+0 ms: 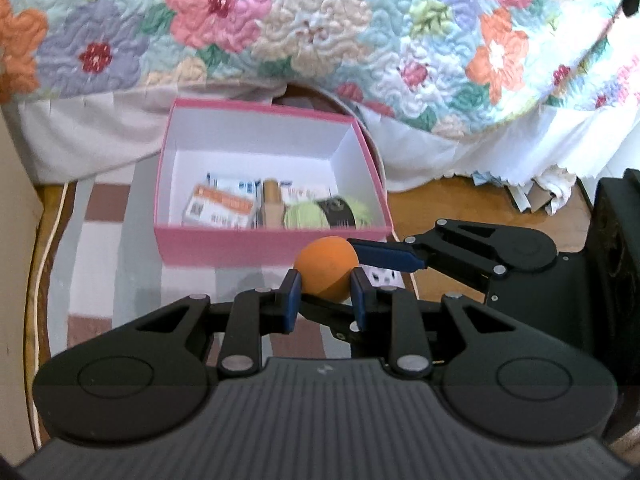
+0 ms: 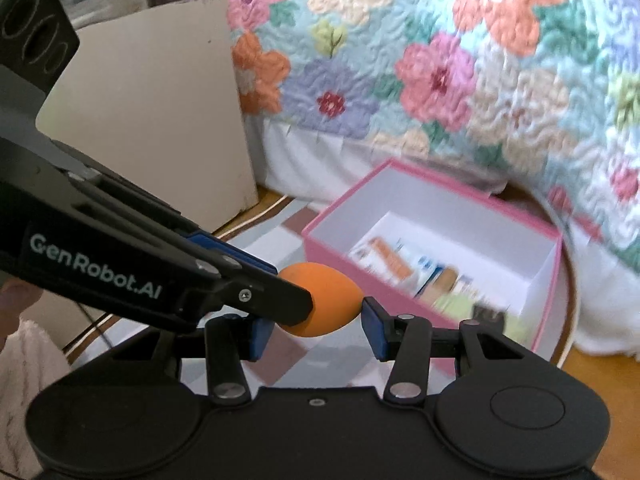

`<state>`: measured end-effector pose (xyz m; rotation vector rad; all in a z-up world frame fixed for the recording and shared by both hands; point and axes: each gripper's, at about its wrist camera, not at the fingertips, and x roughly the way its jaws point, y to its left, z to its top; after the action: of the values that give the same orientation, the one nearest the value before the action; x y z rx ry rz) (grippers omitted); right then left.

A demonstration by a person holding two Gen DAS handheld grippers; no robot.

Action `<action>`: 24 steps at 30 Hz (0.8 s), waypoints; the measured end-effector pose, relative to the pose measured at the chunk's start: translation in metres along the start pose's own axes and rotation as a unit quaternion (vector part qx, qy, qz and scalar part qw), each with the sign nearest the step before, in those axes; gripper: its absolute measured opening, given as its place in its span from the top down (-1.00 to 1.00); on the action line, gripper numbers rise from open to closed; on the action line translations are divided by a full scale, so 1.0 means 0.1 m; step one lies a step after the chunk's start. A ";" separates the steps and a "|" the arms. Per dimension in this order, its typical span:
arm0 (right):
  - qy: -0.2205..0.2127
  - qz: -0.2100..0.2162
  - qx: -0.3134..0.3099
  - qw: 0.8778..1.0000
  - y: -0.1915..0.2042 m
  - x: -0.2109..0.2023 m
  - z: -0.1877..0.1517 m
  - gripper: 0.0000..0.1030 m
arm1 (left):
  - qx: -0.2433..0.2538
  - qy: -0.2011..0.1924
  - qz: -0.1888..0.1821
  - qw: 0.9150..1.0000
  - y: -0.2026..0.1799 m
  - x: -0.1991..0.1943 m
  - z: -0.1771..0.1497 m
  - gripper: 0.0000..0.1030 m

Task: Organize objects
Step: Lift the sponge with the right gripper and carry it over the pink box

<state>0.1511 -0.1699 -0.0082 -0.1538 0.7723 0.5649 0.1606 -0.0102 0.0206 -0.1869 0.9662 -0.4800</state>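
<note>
Orange egg-shaped ball (image 1: pixel 326 270) sits gripped from two sides at once. To its left and right in the left wrist view, the blue-padded fingers (image 1: pixel 291 298) of the left gripper (image 1: pixel 325 300) are clamped on its lower half. From the right, the right gripper (image 1: pixel 386 257) reaches in, one blue finger touching the ball's upper right side. In the right wrist view, the right gripper (image 2: pixel 316 320) has the ball (image 2: pixel 322 300) between its fingers (image 2: pixel 374 330); the right pad touches it, the left contact is hidden behind the left gripper (image 2: pixel 288 300). Beyond the fingers, an open pink box (image 1: pixel 276 246) with small packets and a green item inside rests on a checked mat (image 1: pixel 100 240). Farther beyond lies a floral quilt (image 1: pixel 320 20).
</note>
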 end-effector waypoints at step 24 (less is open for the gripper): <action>0.123 -0.005 0.062 0.991 -1.43 1.81 0.30 -0.06 | -0.120 0.049 0.001 0.992 0.81 2.05 0.82 0.50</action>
<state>0.3509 -0.2031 -0.1231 -0.1129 1.0425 0.4924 0.3507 -0.0405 -0.1151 -0.3817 1.1197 -0.3727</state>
